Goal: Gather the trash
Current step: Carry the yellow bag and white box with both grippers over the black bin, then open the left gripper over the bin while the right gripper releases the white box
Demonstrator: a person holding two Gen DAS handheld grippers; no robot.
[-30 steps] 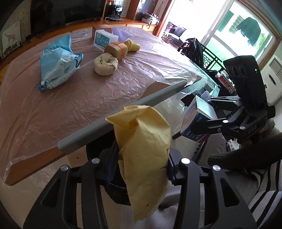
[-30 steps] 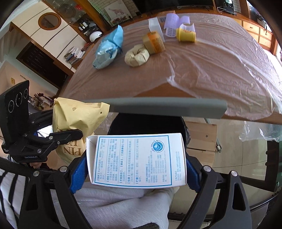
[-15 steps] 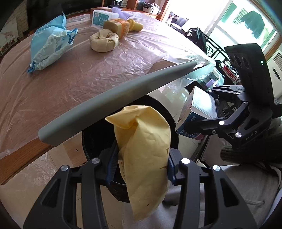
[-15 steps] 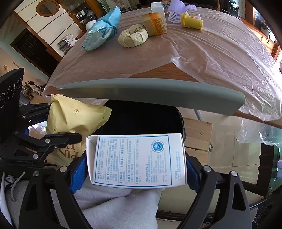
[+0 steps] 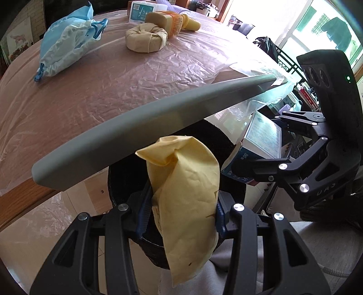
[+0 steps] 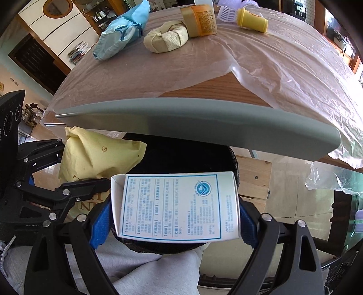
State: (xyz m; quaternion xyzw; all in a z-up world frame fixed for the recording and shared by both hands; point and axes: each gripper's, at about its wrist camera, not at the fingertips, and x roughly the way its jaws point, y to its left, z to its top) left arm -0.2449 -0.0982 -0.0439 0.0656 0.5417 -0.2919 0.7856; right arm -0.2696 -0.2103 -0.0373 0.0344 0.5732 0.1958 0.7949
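My left gripper (image 5: 180, 217) is shut on a crumpled yellow paper bag (image 5: 186, 195) and holds it over a black trash bin (image 5: 204, 140) that stands below the table edge. My right gripper (image 6: 175, 221) is shut on a white carton with blue print (image 6: 177, 206), also over the bin's opening (image 6: 181, 156). In the left wrist view the right gripper (image 5: 283, 168) holds the carton (image 5: 261, 140) at the right. In the right wrist view the yellow bag (image 6: 95, 156) and left gripper (image 6: 45, 192) are at the left.
A grey padded bar (image 5: 147, 127) lines the table edge above the bin. On the plastic-covered table (image 5: 102, 74) lie a blue bag (image 5: 65, 45), a tan paper bundle (image 5: 145, 39), an orange-labelled jar (image 6: 199, 20), a yellow cup (image 6: 251, 20) and a white box (image 5: 140, 10).
Both grippers have moved forward and down toward the bin under the table edge. The bin's dark opening now fills more of both views. Both keep their hold.
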